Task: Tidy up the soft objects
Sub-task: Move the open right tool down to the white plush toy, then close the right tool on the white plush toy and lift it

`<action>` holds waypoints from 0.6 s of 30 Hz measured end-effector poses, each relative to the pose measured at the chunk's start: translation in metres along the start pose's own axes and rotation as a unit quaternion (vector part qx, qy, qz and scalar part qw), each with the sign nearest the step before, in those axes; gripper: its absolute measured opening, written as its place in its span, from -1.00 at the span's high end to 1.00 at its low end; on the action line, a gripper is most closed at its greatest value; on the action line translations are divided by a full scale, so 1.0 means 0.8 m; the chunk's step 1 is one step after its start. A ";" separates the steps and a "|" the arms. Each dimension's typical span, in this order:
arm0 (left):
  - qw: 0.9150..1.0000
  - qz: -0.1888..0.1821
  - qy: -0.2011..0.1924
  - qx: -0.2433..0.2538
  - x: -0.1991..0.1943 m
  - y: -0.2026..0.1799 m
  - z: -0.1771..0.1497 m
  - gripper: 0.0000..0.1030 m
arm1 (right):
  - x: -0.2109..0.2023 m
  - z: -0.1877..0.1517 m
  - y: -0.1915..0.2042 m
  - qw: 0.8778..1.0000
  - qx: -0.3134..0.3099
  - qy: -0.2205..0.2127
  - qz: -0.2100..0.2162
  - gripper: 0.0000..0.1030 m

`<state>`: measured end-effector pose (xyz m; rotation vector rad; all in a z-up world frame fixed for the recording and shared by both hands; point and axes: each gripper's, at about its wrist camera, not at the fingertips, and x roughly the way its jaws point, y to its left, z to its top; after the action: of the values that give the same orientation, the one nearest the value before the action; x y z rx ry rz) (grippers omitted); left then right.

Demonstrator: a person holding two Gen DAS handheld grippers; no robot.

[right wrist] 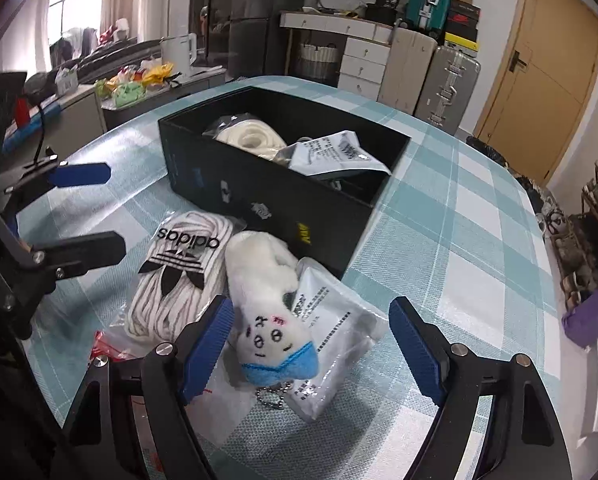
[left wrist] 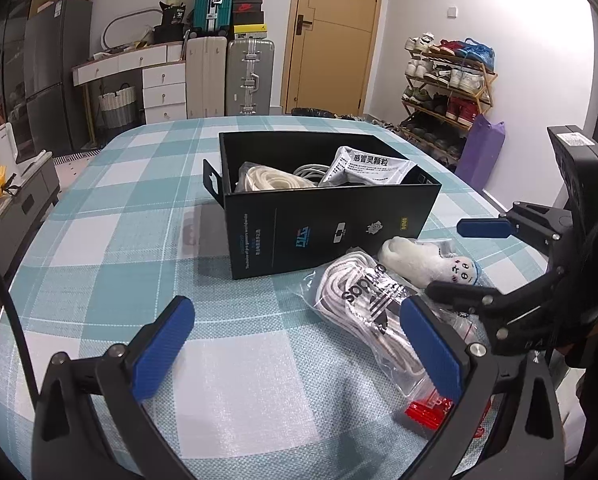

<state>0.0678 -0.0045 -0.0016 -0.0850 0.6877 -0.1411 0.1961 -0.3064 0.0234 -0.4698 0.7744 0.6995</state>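
Both units same build: left gripper (left wrist: 299,344) and right gripper (right wrist: 311,344) have matte black angular linkage arms, silver round-head screws at the pivots, and ribbed blue rectangular pads on the inner faces of the jaws. In the left wrist view the right unit sits at 3 o'clock: black boxy housing, white label on top, small green LED lit on its side. A thin black cable runs along the left unit at 9 o'clock in that view.
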 end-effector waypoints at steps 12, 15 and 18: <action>1.000 -0.002 -0.001 0.002 0.000 -0.002 0.000 -1.00 | 0.019 0.002 0.015 1.000 -0.002 0.009 0.017 -0.01; 1.000 -0.004 0.000 0.001 0.000 -0.002 0.000 -1.00 | 0.017 0.002 0.017 1.000 -0.004 0.004 0.030 0.22; 1.000 -0.004 0.001 0.000 0.000 -0.002 0.000 -1.00 | 0.012 0.002 0.017 0.999 -0.006 -0.005 0.036 0.31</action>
<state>0.0680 -0.0064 -0.0015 -0.0868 0.6903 -0.1495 0.1916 -0.2923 0.0154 -0.4502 0.7809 0.7728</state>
